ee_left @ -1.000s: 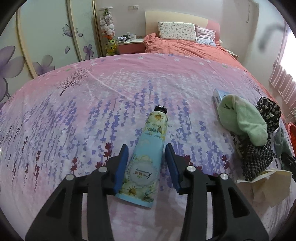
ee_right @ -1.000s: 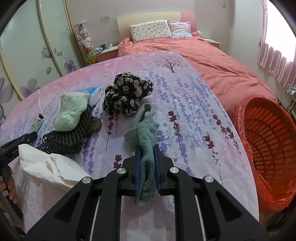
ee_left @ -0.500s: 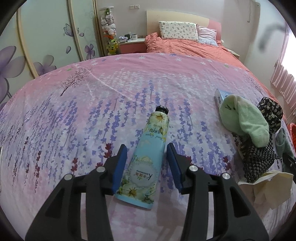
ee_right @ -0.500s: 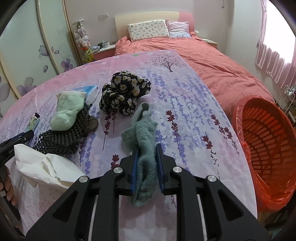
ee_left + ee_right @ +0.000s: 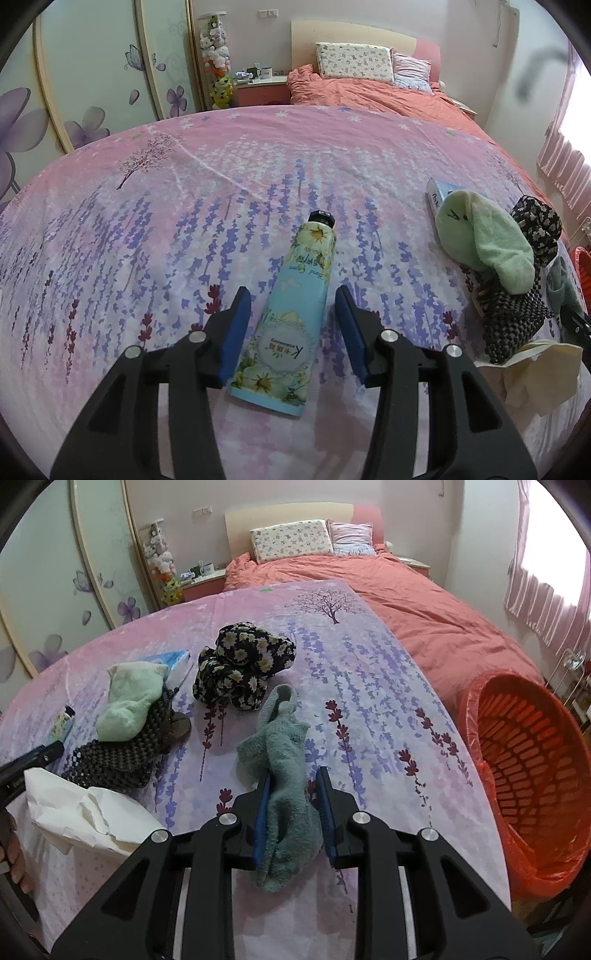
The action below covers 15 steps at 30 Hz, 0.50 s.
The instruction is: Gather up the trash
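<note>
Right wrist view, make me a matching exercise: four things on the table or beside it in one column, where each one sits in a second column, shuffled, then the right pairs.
Things
1. grey-green sock
2. light green sock
3. orange basket
4. white paper

Places
A. beside the table, off its right edge
B. between the right gripper fingers
C. on the black beaded mat
D. near left, in front of the mat

Pairs: 1-B, 2-C, 3-A, 4-D
</note>
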Motion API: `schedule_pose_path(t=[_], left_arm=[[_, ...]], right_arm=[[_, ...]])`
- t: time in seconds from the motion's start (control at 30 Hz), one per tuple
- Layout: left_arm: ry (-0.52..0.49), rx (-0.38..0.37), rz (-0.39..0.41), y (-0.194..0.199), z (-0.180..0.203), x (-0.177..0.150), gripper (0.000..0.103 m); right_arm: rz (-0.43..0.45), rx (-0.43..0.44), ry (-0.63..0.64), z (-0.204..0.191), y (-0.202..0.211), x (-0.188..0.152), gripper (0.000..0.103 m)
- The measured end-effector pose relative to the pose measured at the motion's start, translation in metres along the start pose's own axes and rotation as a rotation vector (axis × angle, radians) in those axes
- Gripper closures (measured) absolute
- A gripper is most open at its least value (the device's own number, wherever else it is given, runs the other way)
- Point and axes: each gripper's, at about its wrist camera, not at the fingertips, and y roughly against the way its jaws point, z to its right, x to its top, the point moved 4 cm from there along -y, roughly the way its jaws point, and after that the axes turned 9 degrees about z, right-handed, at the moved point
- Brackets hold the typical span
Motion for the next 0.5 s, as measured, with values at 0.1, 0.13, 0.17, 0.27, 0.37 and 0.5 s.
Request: schedule_pose_path(t=[0.1,0.13,0.17,0.27,0.37,0.5], left_arm=[[0.003,-0.003,0.0,0.0008,0.0006,-0.0003,0.054],[0.004,-0.005,0.0,0.0009,0.0005,-0.0002,0.054],[0.006,-0.007,0.001,0.001,0.0001,-0.0004,0.054],[0.004,-0.013,0.0,0.0006,0.0009,-0.0008,0.052],[-0.003,-0.01,-0.001,0.0002,0.0013,-0.0009,0.051],[-0.001,-0.012,-0.001,0.0,0.0017,-0.0007,0.051]], right_arm=[[0.001,-0.013,0.01,-0.0008,0.0008,-0.0001,0.076],[0.001,-0.015,0.008,-0.0013,0.0014,0.0,0.075],[0.0,-0.018,0.007,-0.0007,0.0015,0.0,0.074],[0.0,-0.021,0.009,-0.0001,0.0018,0.0002,0.074],[0.0,-0.017,0.006,-0.0004,0.0018,0.0001,0.074],[0.0,-0.021,0.009,-0.0002,0.0018,0.0002,0.074]])
